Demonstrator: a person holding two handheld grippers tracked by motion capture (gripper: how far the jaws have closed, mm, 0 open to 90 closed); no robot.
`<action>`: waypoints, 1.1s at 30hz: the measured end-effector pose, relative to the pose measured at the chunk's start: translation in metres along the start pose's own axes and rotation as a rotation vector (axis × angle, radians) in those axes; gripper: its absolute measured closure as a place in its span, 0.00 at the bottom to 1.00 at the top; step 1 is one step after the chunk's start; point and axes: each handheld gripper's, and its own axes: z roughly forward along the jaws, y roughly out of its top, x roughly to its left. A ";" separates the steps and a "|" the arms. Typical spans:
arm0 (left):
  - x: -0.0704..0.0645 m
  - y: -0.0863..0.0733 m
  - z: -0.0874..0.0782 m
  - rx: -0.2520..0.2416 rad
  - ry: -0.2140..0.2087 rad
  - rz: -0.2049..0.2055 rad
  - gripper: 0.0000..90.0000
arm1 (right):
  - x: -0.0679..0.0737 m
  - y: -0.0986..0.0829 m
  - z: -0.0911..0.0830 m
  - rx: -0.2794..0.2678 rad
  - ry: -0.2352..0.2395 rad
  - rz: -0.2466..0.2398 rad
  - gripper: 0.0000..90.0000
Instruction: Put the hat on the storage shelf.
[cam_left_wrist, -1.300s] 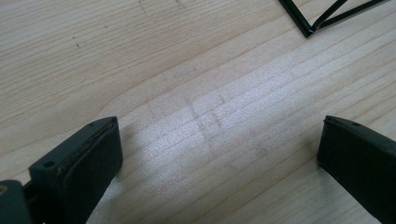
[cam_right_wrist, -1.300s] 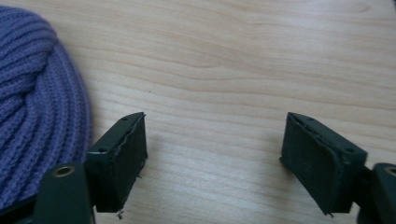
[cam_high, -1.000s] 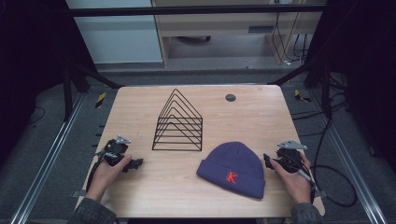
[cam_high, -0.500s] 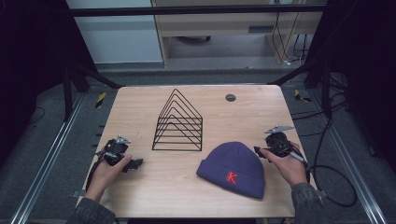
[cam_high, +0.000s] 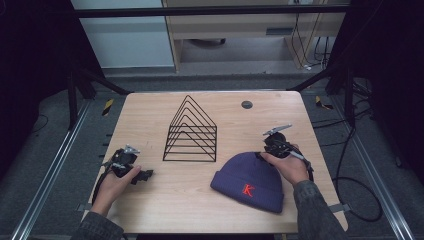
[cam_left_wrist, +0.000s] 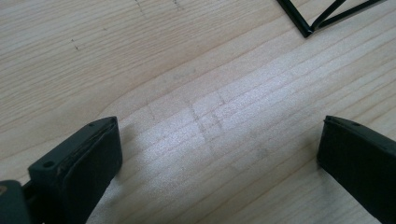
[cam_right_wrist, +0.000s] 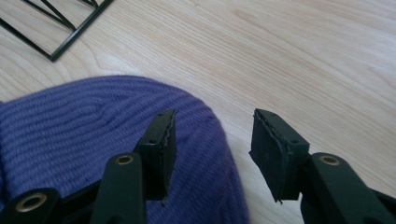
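Now right tongs (cam_right_wrist: 212, 140) astride beanie (cam_right_wrist: 93, 154) crown edge, seemingly untouched.

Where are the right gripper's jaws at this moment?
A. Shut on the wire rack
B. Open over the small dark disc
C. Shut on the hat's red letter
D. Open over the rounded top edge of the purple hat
D: in the right gripper view the right gripper has its jaws apart, one over the purple hat and the other over the bare table.
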 end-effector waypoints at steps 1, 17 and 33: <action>0.000 0.000 0.000 0.000 0.000 0.000 0.00 | 0.004 0.001 0.005 0.002 0.002 0.001 0.56; 0.000 0.001 0.000 0.003 -0.001 0.003 0.00 | 0.009 -0.003 0.025 0.055 0.011 0.009 0.74; 0.002 0.001 -0.003 -0.008 -0.008 0.020 0.06 | 0.020 -0.012 -0.002 -0.087 0.017 -0.057 0.89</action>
